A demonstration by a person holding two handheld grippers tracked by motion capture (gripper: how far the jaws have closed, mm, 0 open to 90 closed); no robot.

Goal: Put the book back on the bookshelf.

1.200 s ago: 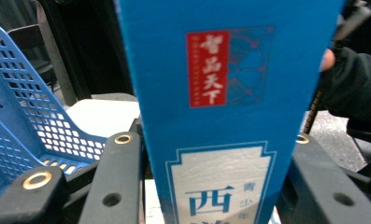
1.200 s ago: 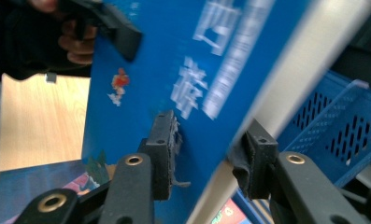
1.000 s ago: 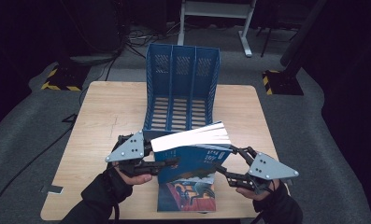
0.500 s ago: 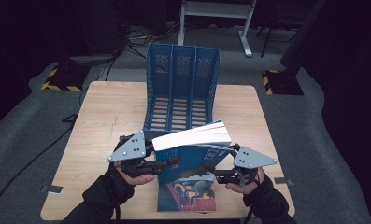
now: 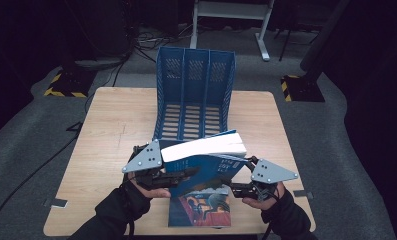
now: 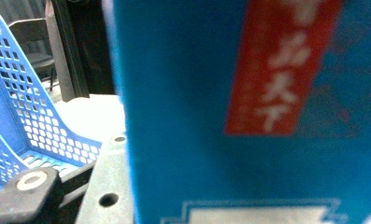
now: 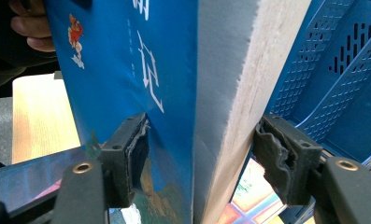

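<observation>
A thick blue book (image 5: 206, 166) hangs tilted over the table's front, white page edges upward. My left gripper (image 5: 185, 175) is shut on its left end. In the left gripper view the blue cover (image 6: 248, 116) is close up, beside one black finger (image 6: 29, 186). My right gripper (image 5: 232, 187) is at the book's lower right corner. Its jaws have just been closing with the blue book (image 7: 127, 70) between them, and both pads (image 7: 135, 151) touch it. A second book (image 5: 201, 211) with a painted cover lies flat beneath.
A blue three-slot file rack (image 5: 193, 85) stands open toward me at the back of the wooden table (image 5: 116, 130), close behind the raised book. The same rack (image 7: 342, 70) sits just right of the book in the right gripper view. Dark floor surrounds the table.
The right gripper has edged left and slightly up, in toward the book's right end. The book stays raised in the left gripper, almost unmoved.
</observation>
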